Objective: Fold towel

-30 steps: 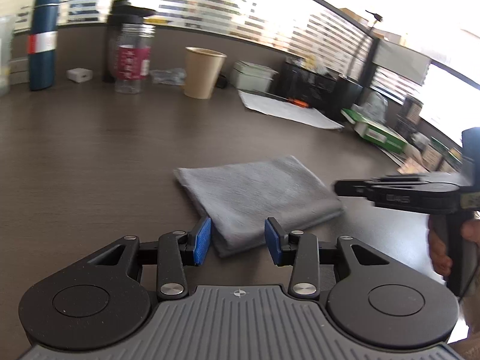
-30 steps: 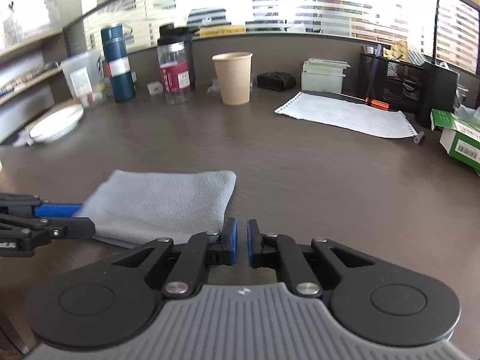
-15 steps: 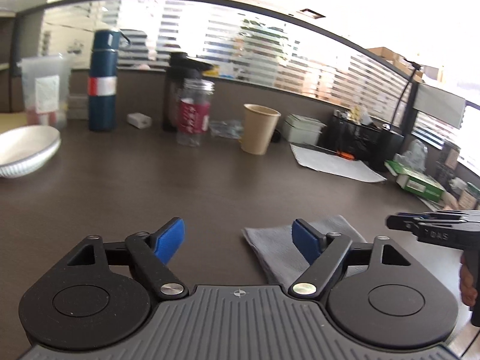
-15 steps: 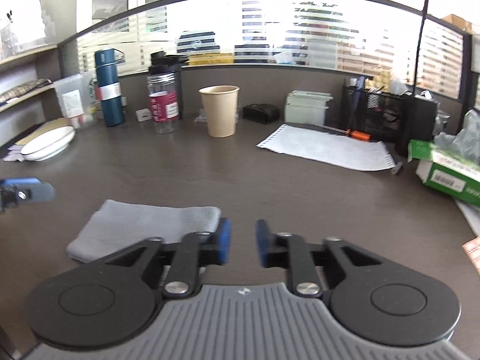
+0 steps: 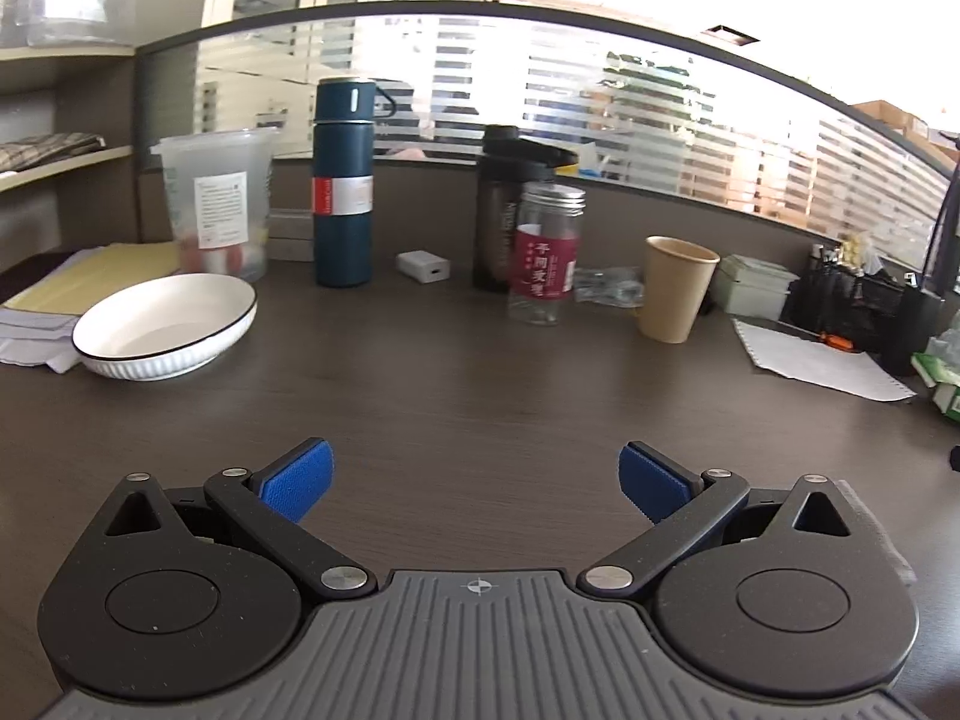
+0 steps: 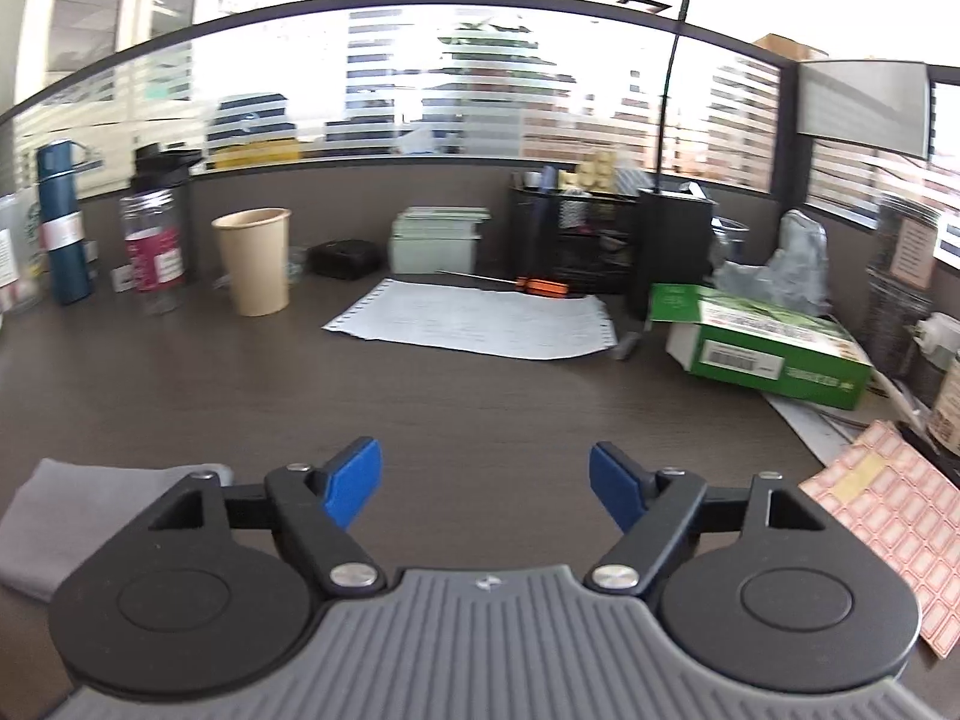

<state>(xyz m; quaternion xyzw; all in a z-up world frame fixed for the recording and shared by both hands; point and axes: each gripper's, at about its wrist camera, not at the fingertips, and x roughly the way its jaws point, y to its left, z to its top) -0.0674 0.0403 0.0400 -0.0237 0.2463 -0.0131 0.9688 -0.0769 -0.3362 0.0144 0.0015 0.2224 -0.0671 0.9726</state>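
Grey towel (image 6: 78,516) is seen folded at nine o'clock | left gripper (image 5: 474,483), right gripper (image 6: 486,483) are opening, nothing held | step judged: release | next: retreat.

Strong daylight pours through the slatted window blinds (image 5: 600,102) at the back of both views, blowing the upper part out to white glare. The dark brown wood-grain counter (image 5: 480,408) is evenly lit with soft, faint shadows. Fisheye distortion bows the edges, and the right wrist view is slightly motion-blurred.
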